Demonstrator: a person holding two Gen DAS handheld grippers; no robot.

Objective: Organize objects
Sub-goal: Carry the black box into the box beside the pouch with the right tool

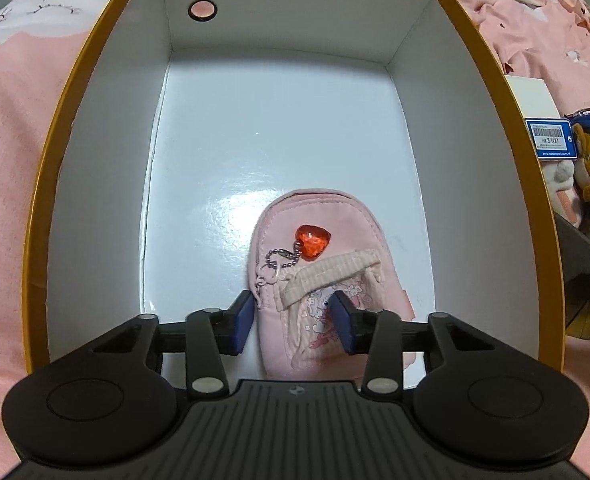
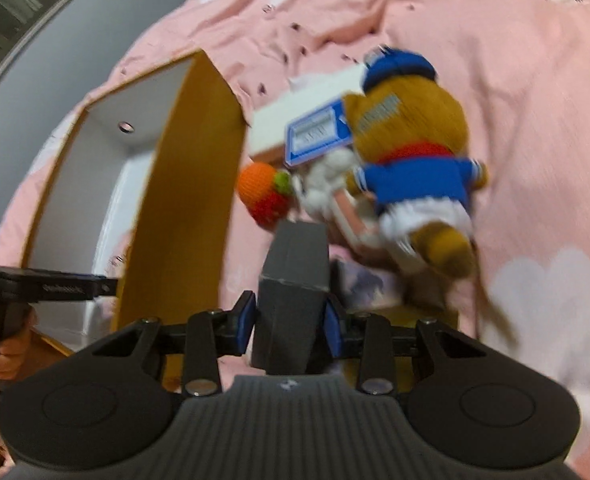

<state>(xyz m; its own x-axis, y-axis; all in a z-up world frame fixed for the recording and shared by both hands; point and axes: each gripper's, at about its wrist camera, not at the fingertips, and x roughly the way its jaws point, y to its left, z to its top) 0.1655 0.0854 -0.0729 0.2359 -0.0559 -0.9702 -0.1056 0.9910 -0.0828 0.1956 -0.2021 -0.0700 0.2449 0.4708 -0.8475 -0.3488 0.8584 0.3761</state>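
Inside white box (image 1: 107,200), pink pouch (image 1: 315,280) between left fingers (image 1: 241,320).

left gripper (image 1: 295,316) parted, right gripper (image 2: 291,316) clamped

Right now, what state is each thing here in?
Box: open, no lid, upright on the bedspread.
Pink pouch: lying flat inside the box, zipped shut.
Left gripper: jaws around the pouch's near end; grip unclear.
Grey carton: closed, clamped in the right gripper.
Plush bear: lying on the bedspread, outside the box.
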